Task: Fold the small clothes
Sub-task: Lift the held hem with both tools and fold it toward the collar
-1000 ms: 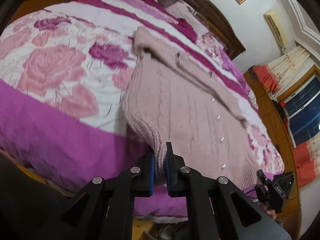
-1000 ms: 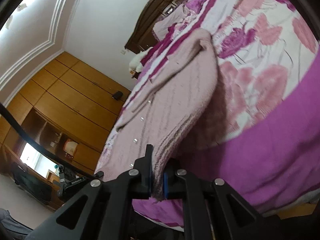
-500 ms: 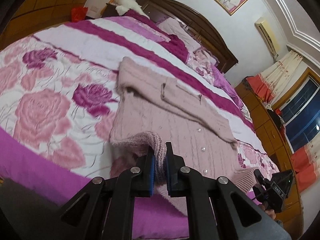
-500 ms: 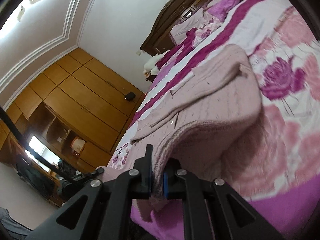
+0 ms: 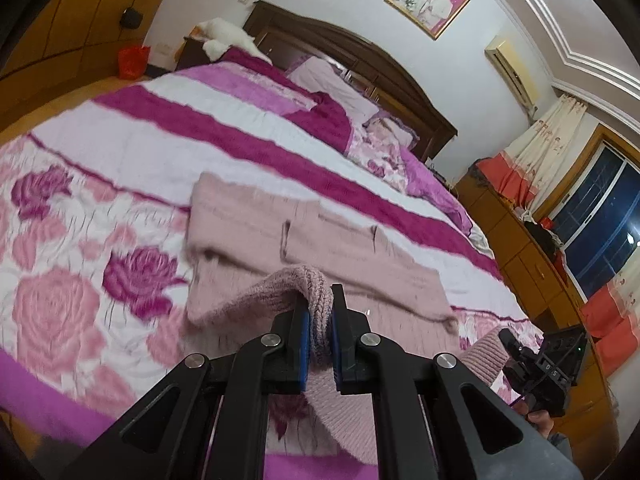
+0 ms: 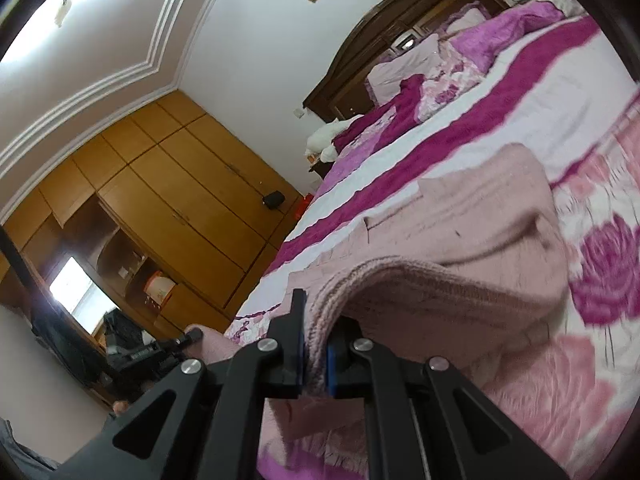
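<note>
On the left, our left gripper is clamped on the ribbed hem of the pink knitted cardigan, the blue pads pinching a thick roll of knit with no gap showing. The hem corner is lifted off the floral quilt while the rest of the cardigan lies flat ahead of the claw – shoulders and folded-in sleeves toward the dark wooden headboard. Further right in that view, our right gripper shows near the bed's edge, and its own camera shows it pinched on the other hem corner in the same way, knit bunched between the jaws.

So the hem runs across between our two hands, and the garment's long axis points straight away from both claws, toward the collar end. Neither hand looks clearly nearer to that far edge – we judge the coming move as carrying the hem forward and over, both corners together, to land on the shoulders; if one corner leads, the fold will likely skew
</note>
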